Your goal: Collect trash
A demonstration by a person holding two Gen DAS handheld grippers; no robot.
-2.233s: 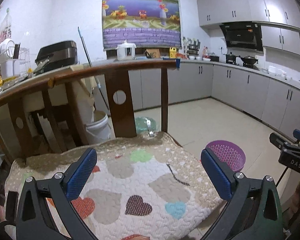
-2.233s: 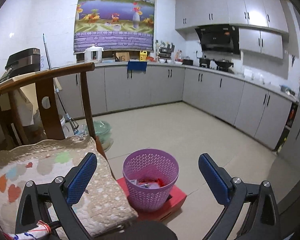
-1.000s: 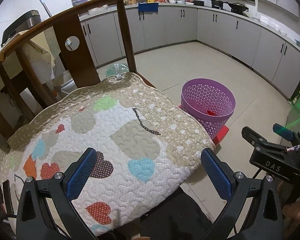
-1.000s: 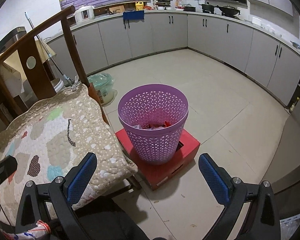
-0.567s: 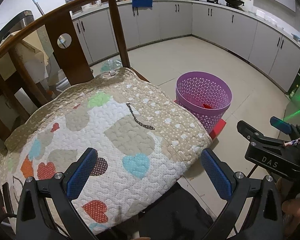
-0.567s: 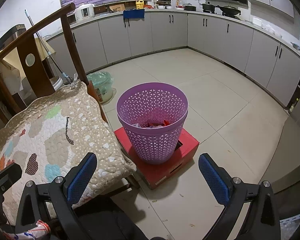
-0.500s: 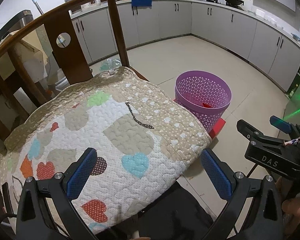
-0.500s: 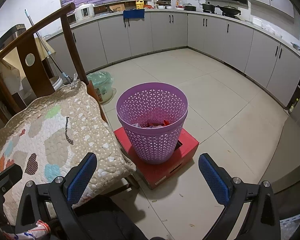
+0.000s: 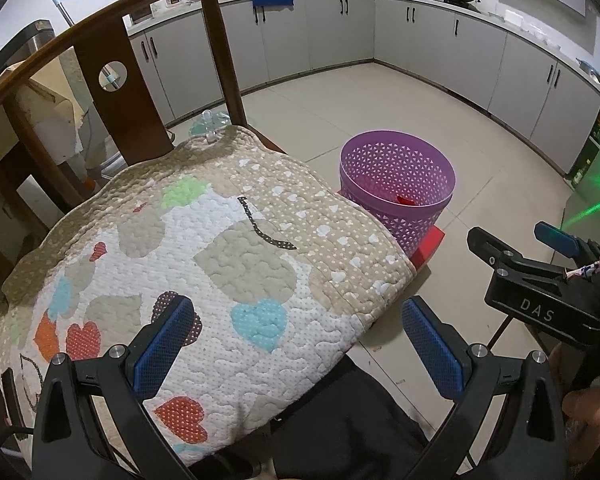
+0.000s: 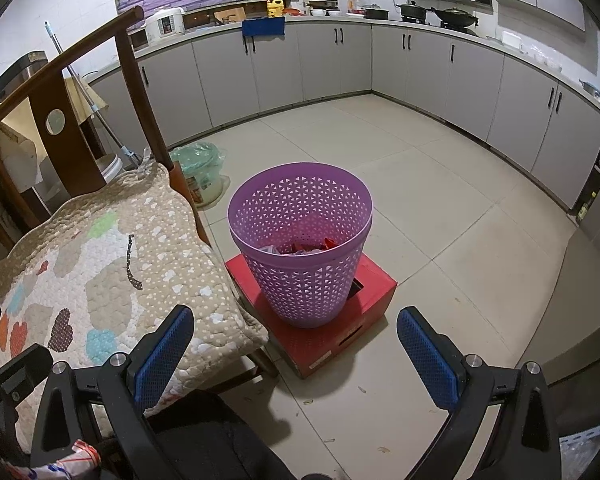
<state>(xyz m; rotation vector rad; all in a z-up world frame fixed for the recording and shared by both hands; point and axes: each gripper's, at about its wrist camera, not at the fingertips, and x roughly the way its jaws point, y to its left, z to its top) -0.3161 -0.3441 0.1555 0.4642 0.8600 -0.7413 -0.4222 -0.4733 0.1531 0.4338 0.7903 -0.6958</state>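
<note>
Trash already lies in the purple basket [image 10: 299, 240] on the red box [image 10: 374, 284] beside the chair cushion's [image 9: 204, 248] right edge, and with your left gripper [image 9: 300, 346] and right gripper [image 10: 296, 352] both spread and empty, you probably need another scrap to grab next.

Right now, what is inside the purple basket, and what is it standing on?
The purple basket stands on a red box. Inside it lies red and pale wrapper trash; the near wall hides the rest of the bottom, so the full contents cannot be seen.
</note>
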